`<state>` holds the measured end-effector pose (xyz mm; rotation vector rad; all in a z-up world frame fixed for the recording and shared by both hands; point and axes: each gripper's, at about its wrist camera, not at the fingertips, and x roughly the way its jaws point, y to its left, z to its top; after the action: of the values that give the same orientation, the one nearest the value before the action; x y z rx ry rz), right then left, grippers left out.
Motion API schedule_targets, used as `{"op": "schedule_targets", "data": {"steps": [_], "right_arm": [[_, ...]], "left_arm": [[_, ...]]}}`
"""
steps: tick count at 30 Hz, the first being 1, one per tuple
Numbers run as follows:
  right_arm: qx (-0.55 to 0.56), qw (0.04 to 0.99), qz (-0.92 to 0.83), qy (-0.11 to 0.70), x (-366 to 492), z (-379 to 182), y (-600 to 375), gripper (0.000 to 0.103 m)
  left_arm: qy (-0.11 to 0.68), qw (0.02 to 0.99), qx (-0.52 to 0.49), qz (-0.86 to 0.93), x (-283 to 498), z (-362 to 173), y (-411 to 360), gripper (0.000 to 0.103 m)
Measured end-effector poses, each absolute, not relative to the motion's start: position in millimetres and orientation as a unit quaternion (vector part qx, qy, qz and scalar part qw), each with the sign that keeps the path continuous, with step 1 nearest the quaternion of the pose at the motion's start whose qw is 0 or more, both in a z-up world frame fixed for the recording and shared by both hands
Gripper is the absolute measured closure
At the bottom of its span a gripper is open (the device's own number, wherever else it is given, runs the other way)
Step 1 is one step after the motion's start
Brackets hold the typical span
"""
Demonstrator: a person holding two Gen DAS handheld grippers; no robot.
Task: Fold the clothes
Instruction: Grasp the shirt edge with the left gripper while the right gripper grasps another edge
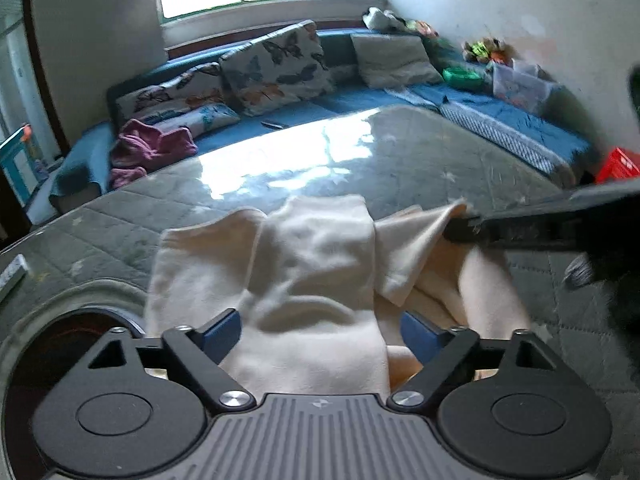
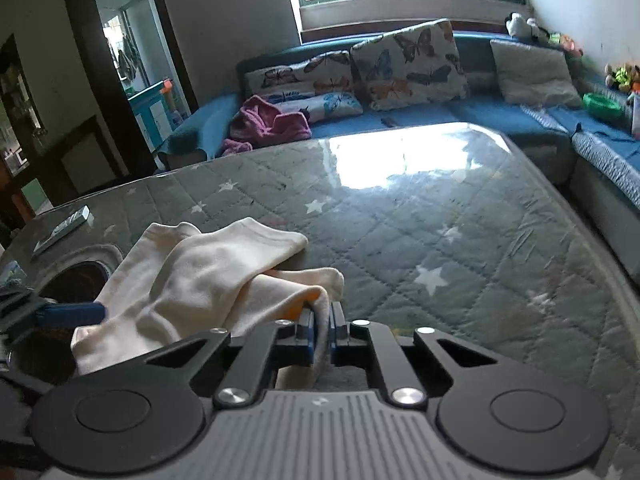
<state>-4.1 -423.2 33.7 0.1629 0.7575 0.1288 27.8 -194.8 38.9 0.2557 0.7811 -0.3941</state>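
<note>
A cream garment (image 1: 316,264) lies crumpled on the grey quilted star-pattern table cover (image 1: 400,168). My left gripper (image 1: 320,334) is open, its blue pads on either side of the garment's near part. My right gripper (image 2: 322,334) is shut on a cream edge of the garment (image 2: 208,276), with an orange lining showing at the pinch. In the left wrist view the right gripper (image 1: 460,228) comes in from the right and holds a corner of the cloth. In the right wrist view a blue pad of the left gripper (image 2: 72,314) shows at the left.
A remote control (image 2: 62,228) lies on the table cover (image 2: 440,240) at the far left. A round dark opening (image 1: 72,332) sits at the table's near left. A blue sofa (image 2: 500,116) with butterfly pillows and a pink garment (image 2: 272,122) stands behind.
</note>
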Motion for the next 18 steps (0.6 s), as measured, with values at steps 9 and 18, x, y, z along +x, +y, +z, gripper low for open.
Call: {"op": "schedule_targets", "data": {"steps": [9,18], "right_arm": [[0.068,0.936,0.036,0.343,-22.8,45.0,-433.1,0.098],[0.052,0.950,-0.005,0.308,-82.3,60.8,-456.3,0.098]], "left_arm": [[0.390,0.894,0.083,-0.206,34.6,29.1,-169.8,0.081],[0.350,0.920,-0.002,-0.178,4.8,64.4,-114.6,0.091]]}}
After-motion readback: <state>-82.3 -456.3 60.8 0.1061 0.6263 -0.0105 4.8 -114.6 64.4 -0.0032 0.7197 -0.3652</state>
